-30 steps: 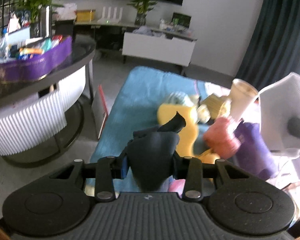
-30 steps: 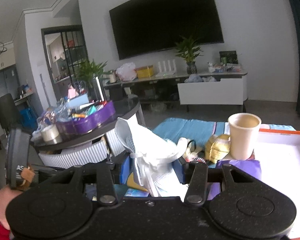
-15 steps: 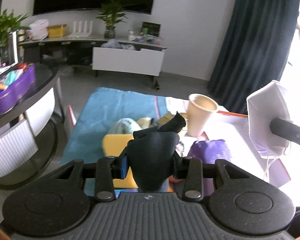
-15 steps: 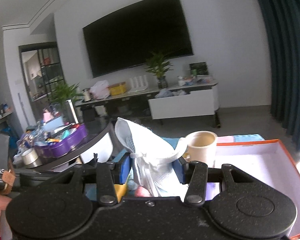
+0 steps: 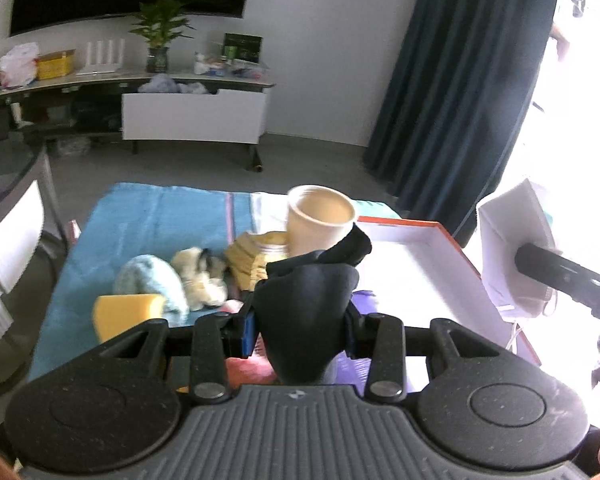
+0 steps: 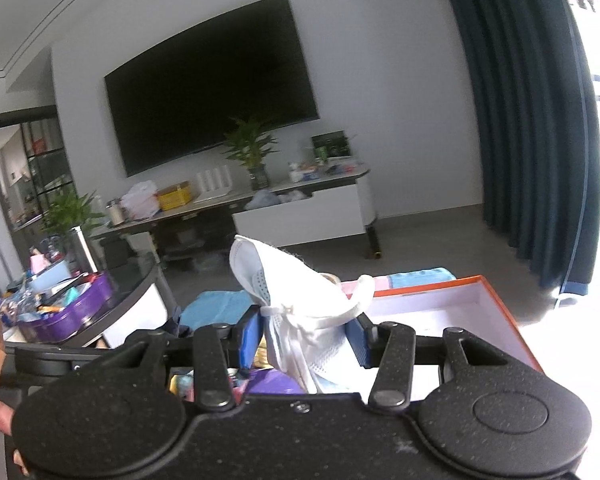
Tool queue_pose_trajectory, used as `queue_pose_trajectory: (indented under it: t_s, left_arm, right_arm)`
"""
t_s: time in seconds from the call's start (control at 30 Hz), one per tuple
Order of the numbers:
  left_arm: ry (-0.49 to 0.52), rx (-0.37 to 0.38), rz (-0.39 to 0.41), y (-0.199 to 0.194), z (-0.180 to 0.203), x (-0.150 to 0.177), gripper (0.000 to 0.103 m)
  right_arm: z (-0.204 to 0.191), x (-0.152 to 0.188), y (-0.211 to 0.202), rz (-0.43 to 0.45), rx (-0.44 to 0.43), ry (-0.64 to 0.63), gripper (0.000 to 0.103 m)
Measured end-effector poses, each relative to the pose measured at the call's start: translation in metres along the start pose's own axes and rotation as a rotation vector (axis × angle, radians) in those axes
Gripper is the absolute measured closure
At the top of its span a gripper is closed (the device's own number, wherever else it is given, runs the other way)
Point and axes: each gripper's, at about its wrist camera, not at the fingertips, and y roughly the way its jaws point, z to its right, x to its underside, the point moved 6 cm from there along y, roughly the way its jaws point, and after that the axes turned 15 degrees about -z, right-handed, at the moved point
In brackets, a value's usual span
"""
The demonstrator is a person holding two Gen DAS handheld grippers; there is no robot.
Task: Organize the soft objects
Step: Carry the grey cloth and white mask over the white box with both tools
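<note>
Holding a black cloth item [image 5: 306,304], the left gripper [image 5: 300,328] has its jaws clamped narrow on it, cloth bunched up above the blue pads. Right gripper [image 6: 306,340] jaws are closed on a white face mask [image 6: 296,300], mask sticking up between the pads with an ear loop hanging to the right. Same mask [image 5: 512,248] shows at the right edge of the left wrist view, pinched by a dark finger. Below the grippers lies a blue towel [image 5: 152,212] with a pale blue plush [image 5: 152,284], cream plush [image 5: 200,276], yellow sponge [image 5: 128,312] and a folded yellow cloth [image 5: 248,256] on it. Cream paper cup [image 5: 320,220] stands just behind the black cloth. White box with orange rim [image 6: 460,308] sits right of the towel, something purple [image 6: 272,384] low beneath the jaws. Background: TV [image 6: 212,96], potted plant [image 6: 252,152], dark curtain [image 6: 528,120], purple tray [image 6: 76,312] on a round tabletop [image 6: 140,284].
</note>
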Motion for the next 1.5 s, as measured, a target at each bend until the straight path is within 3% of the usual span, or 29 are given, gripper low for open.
queue_pose_trajectory:
  t_s: [0.7,1.5]
  left_arm:
    - [0.083,0.066,-0.081,0.06,0.074,-0.029,0.062]
    - [0.107,0.015,-0.168,0.129,0.108,-0.05,0.062]
  right_arm:
    - [0.081,-0.004,0.024,-0.041,0.114,0.083,0.047]
    - [0.134,-0.02,0.093,-0.155,0.18,0.099,0.047]
